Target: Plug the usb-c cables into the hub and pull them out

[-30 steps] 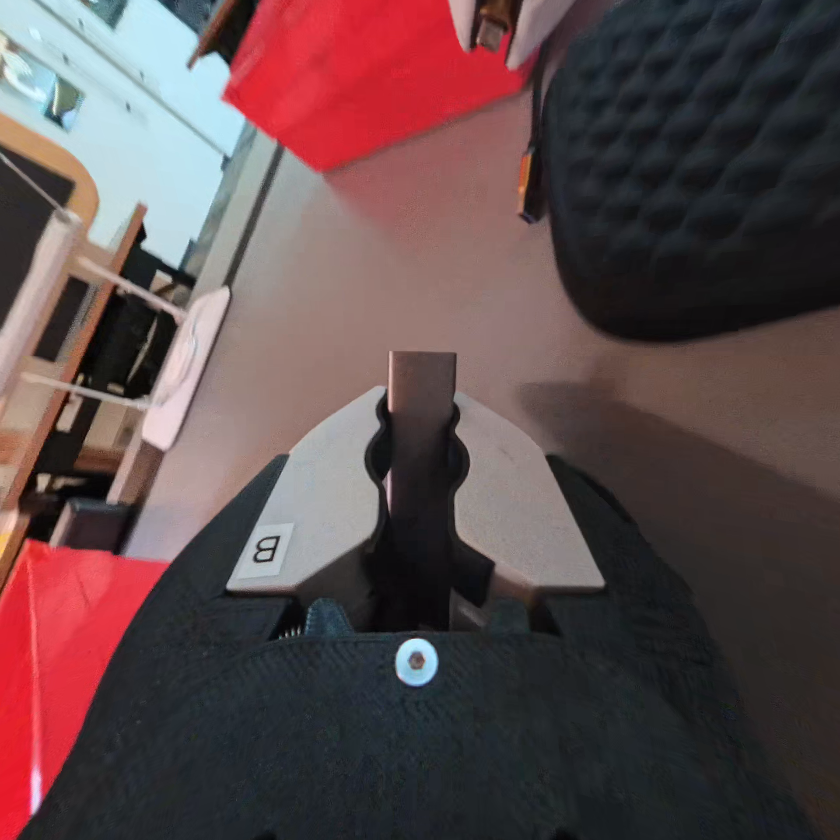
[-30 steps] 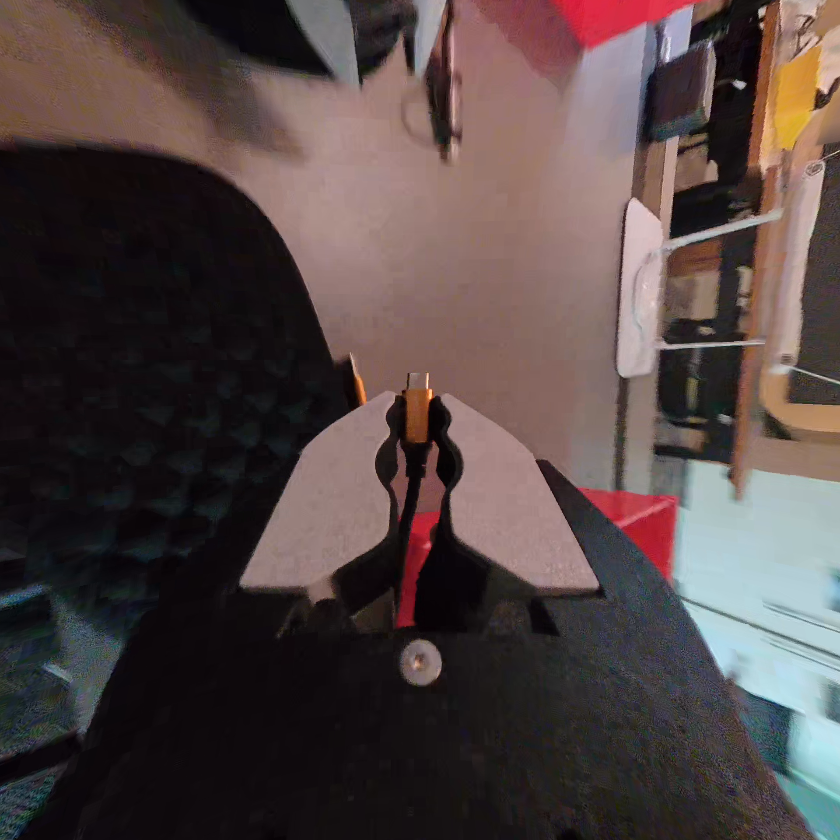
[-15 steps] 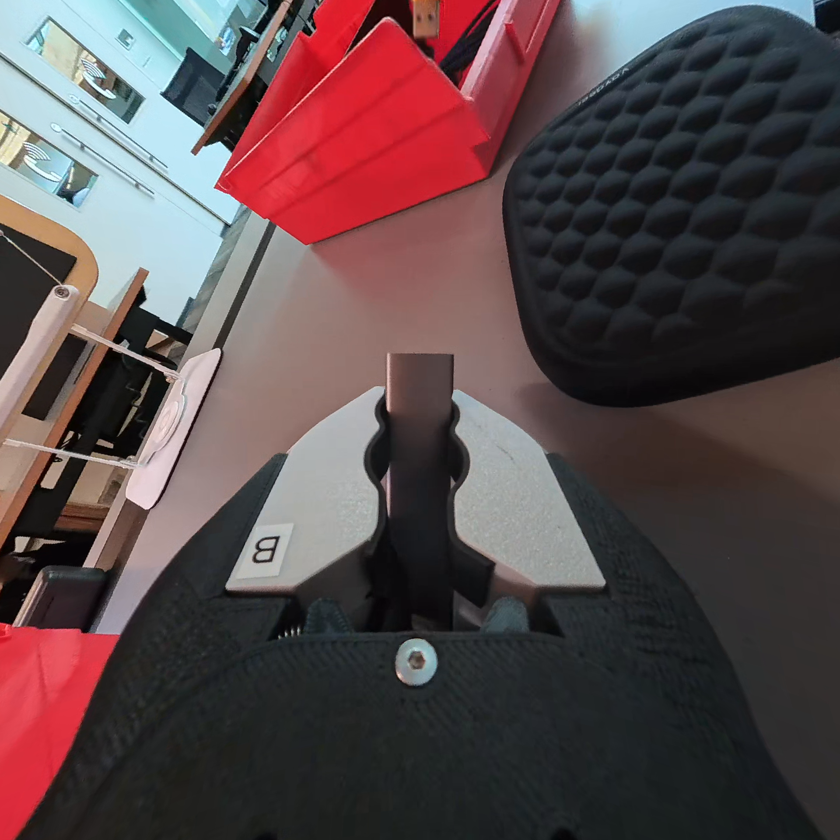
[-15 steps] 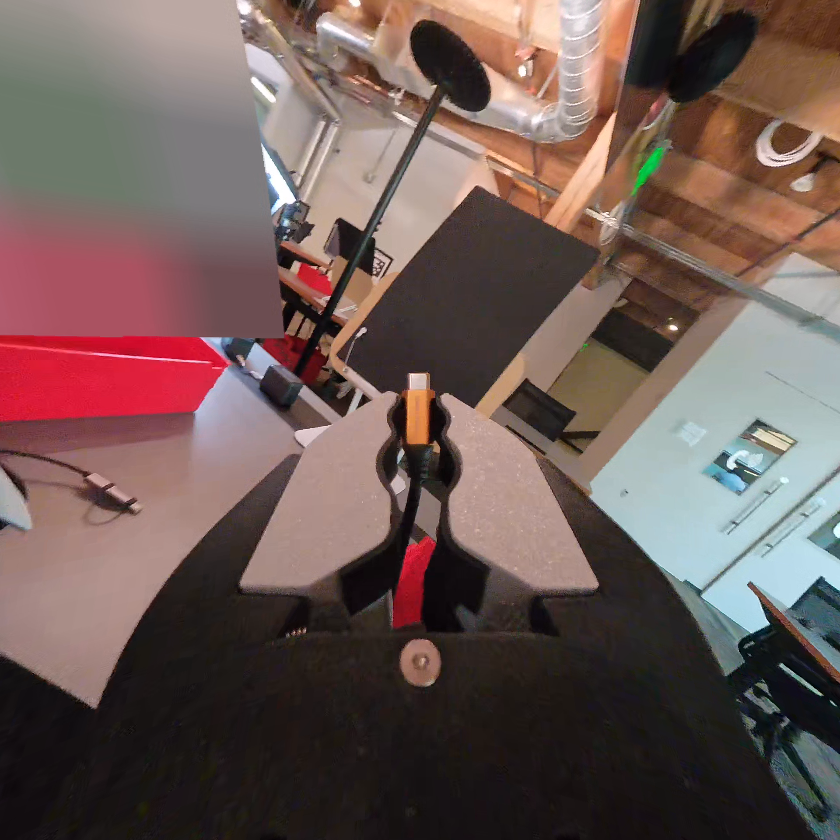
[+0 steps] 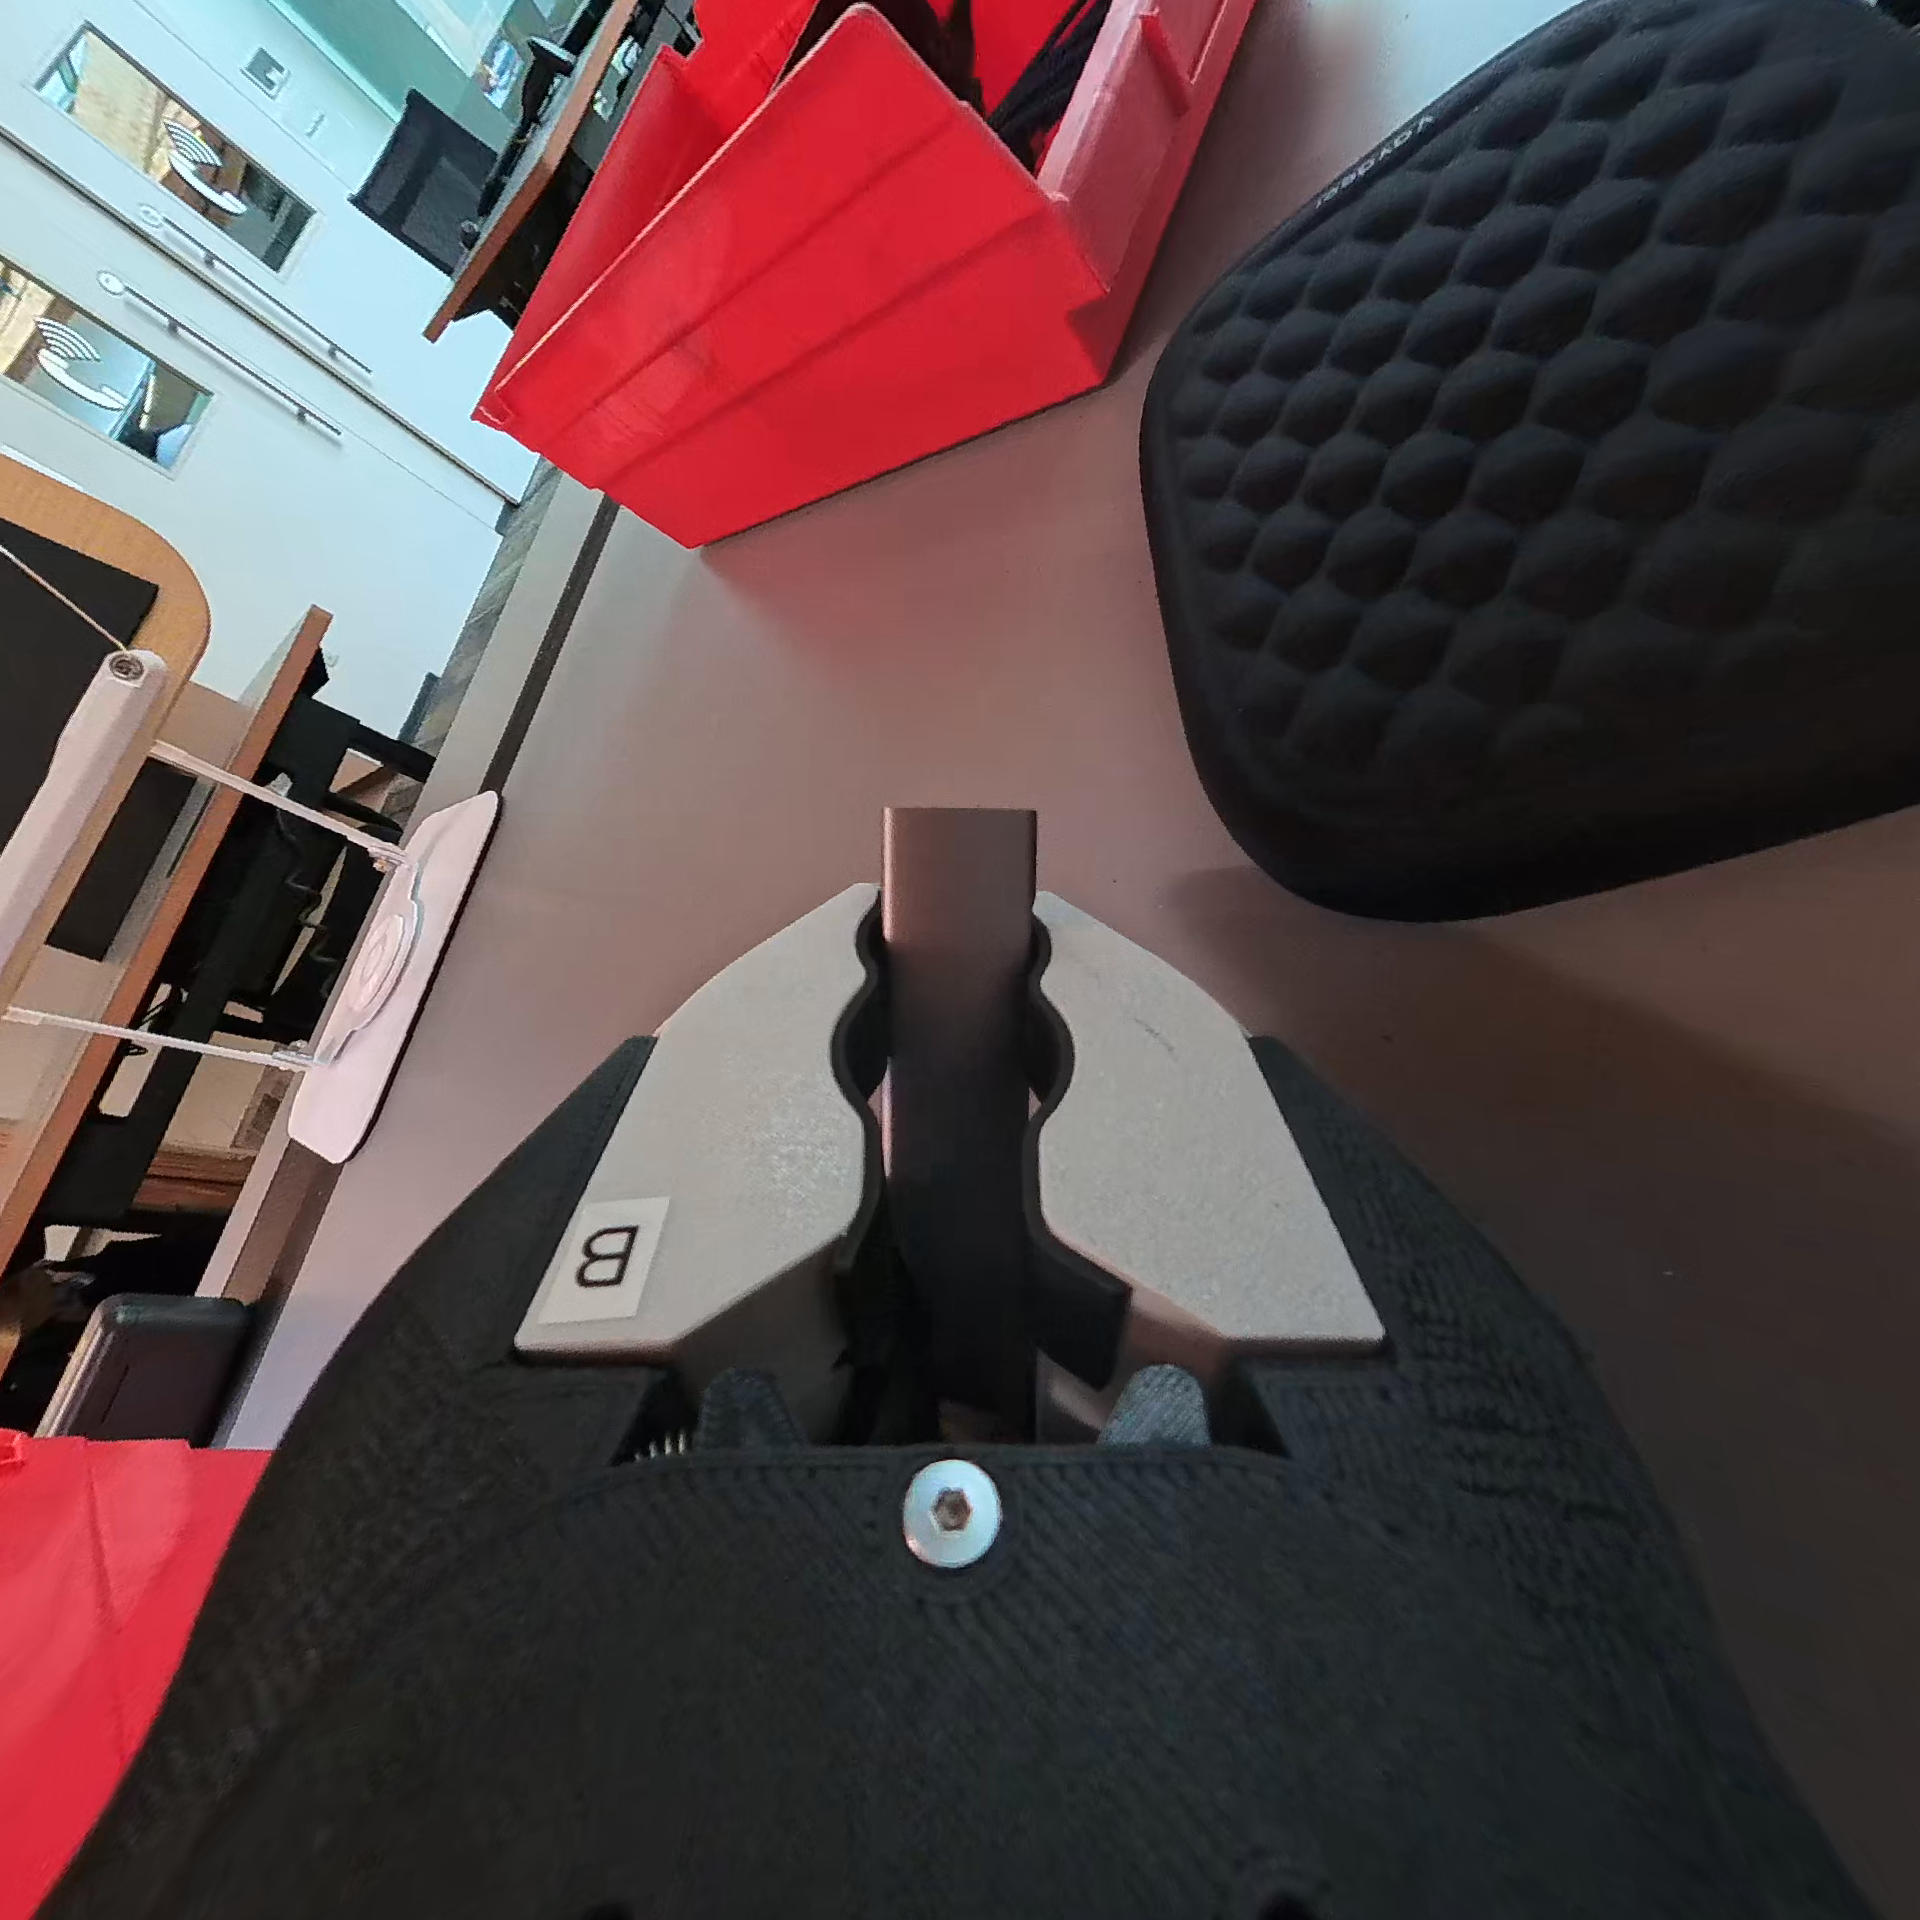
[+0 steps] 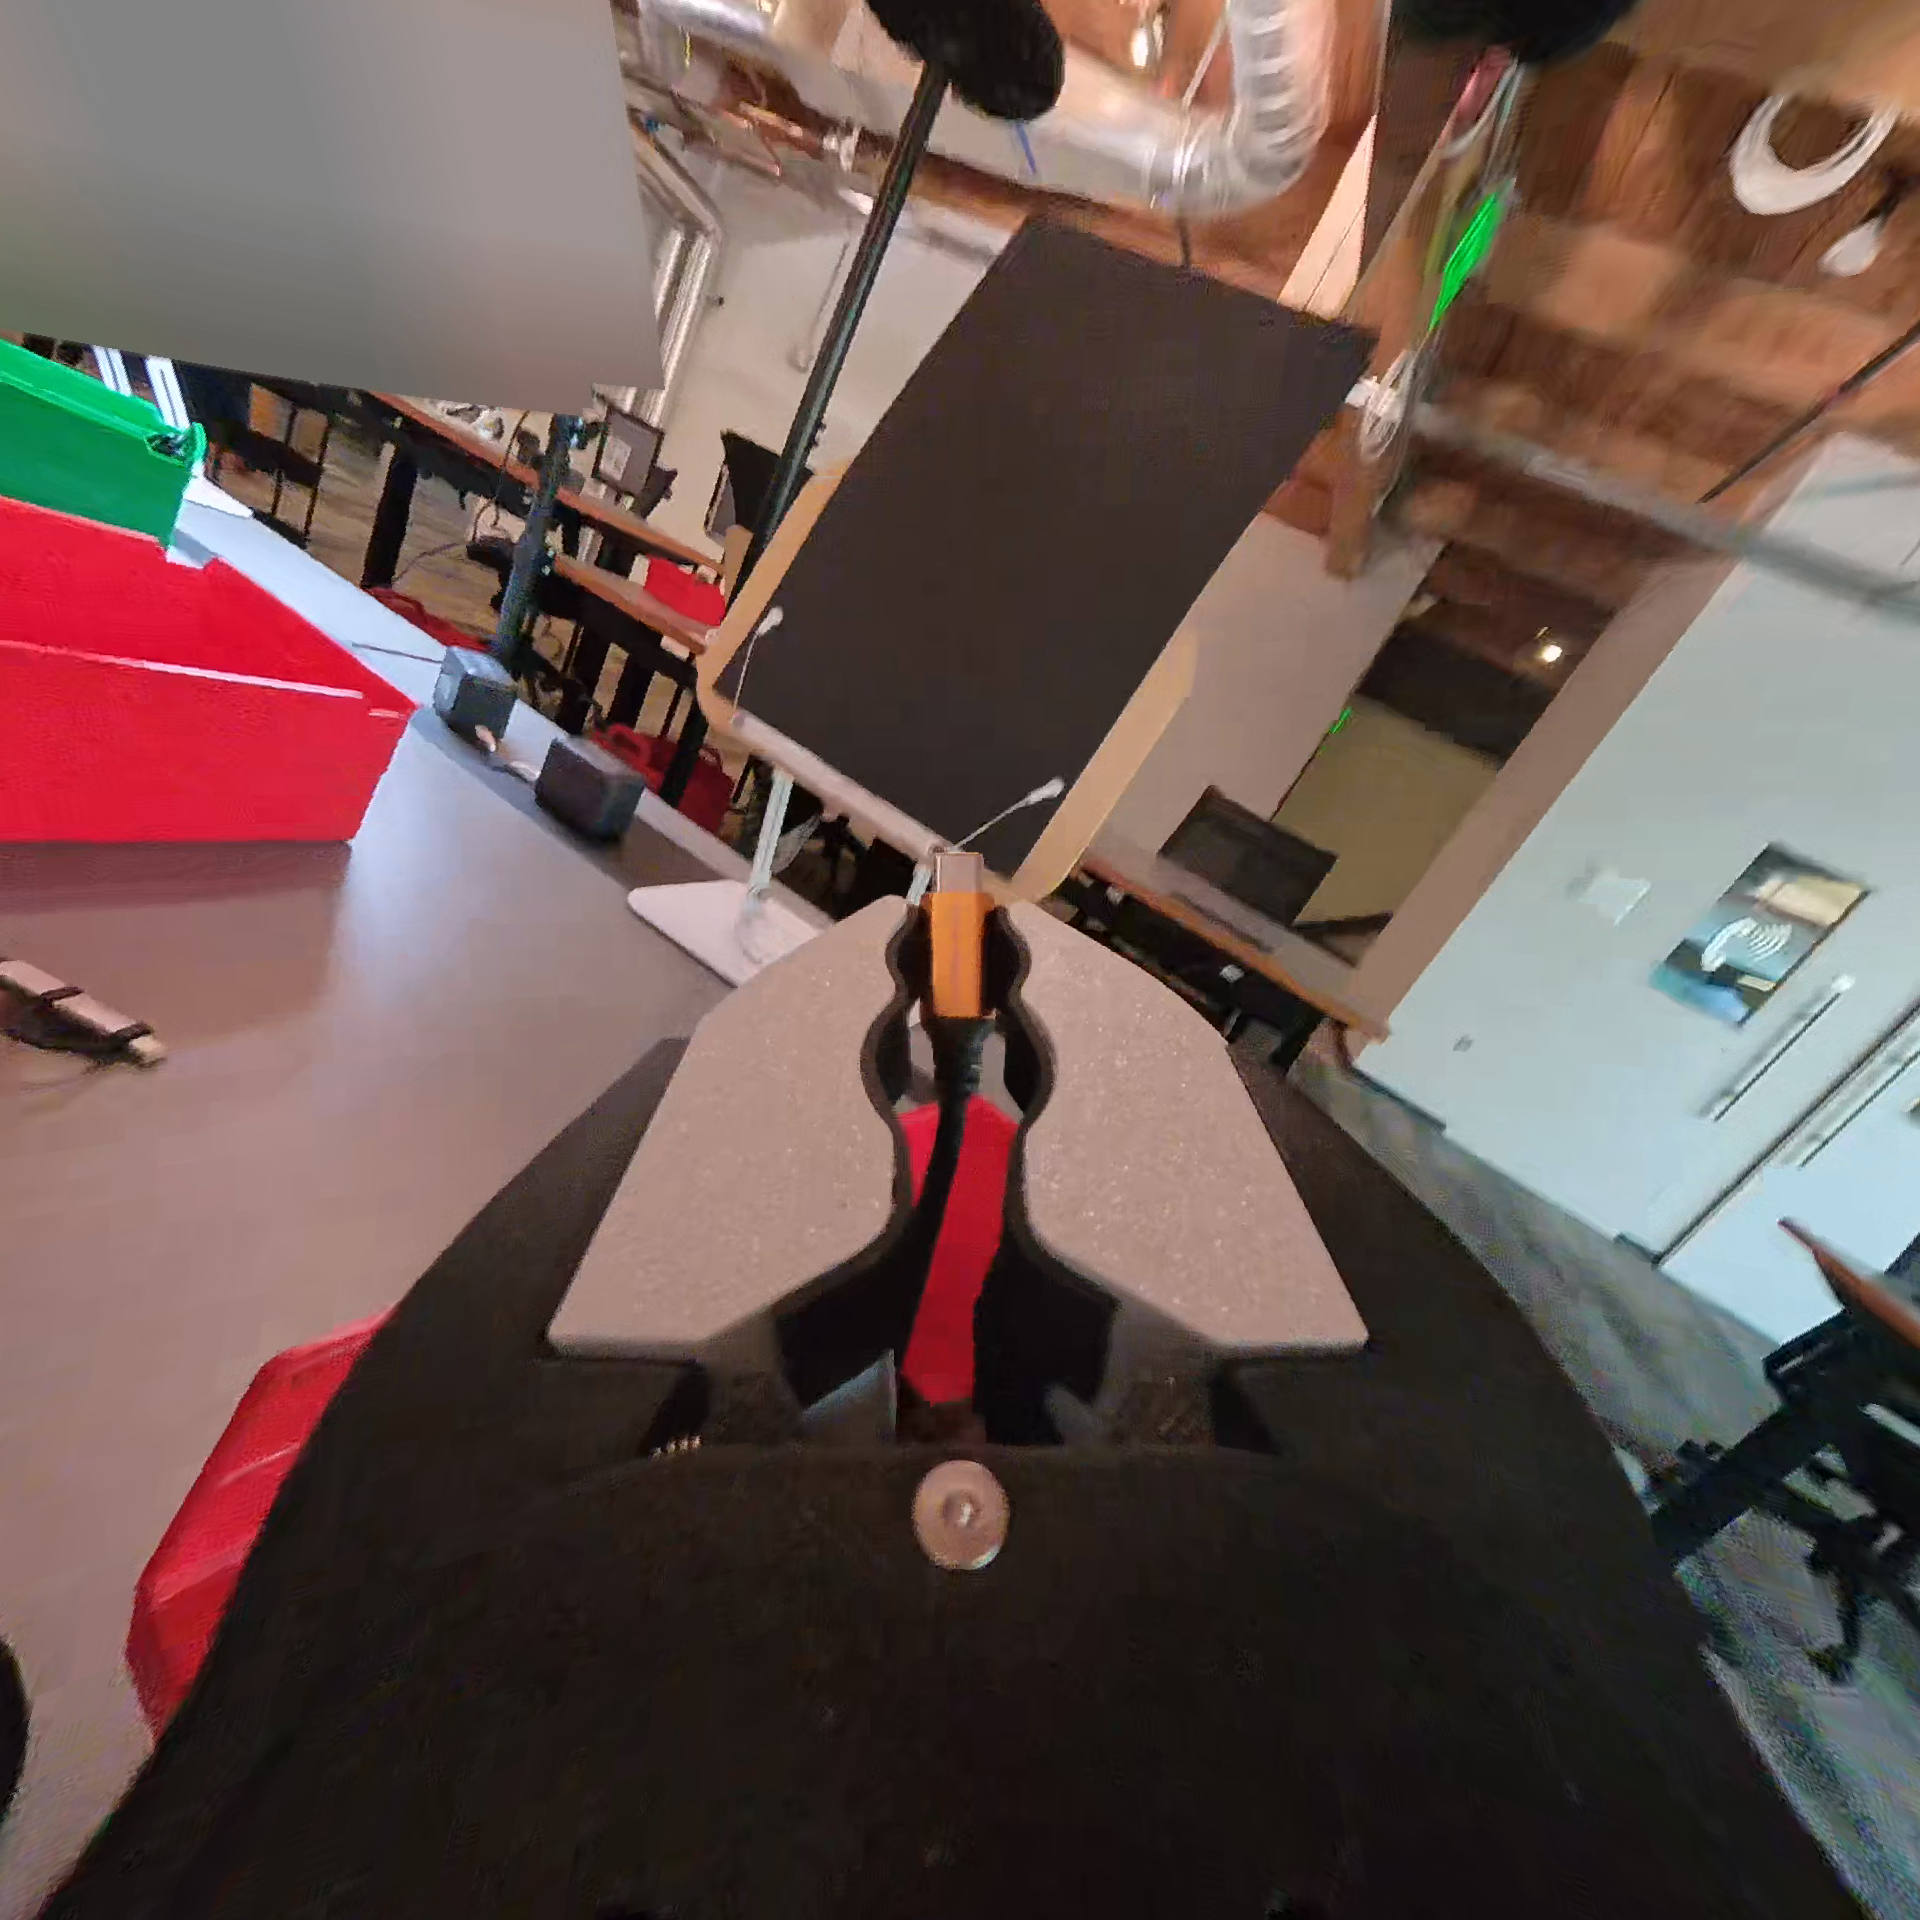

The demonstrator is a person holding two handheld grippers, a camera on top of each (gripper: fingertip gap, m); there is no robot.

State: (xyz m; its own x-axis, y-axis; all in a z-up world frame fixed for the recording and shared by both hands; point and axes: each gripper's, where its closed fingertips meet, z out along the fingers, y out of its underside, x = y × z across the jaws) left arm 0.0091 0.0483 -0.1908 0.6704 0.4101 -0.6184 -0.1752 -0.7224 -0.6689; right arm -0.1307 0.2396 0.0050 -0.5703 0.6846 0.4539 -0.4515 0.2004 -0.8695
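The left gripper (image 5: 958, 935) has its two fingers (image 5: 769, 1122) clamped on the hub (image 5: 958, 904), a slim grey metal bar that runs lengthwise down the slot between them. Its square end sticks out past the tips, probably so that the ports there stay free to take a plug while the body is braced against the push. The hub hangs above the brown bench (image 5: 831, 675), pointing toward the far side where a red bin (image 5: 831, 291) stands; a black dimpled cushion (image 5: 1538, 499) lies near the bench's right edge, well apart from the hub.

The right gripper (image 6: 954, 935) is closed on the usb-c cable (image 6: 948, 1143), pinching the orange plug housing (image 6: 954, 961) in the notch near its fingertips. The silver tip (image 6: 956, 871) pokes out in front, and the black cord trails back between the fingers. Gripping the stiff housing and not the cord looks deliberate: it keeps the plug in line with the fingers, so it can be aimed and pushed straight.

This gripper is tilted up, off past the bench's far edge toward a dark board on a stand (image 6: 997, 582), so plug and hub are not yet facing each other. A second connector (image 6: 83, 1023) lies on the bench near its left edge, beside another red bin (image 6: 187, 727); it seems set by for later. The plugging step appears not yet begun: the right gripper needs to swing round and line the tip up with a port.
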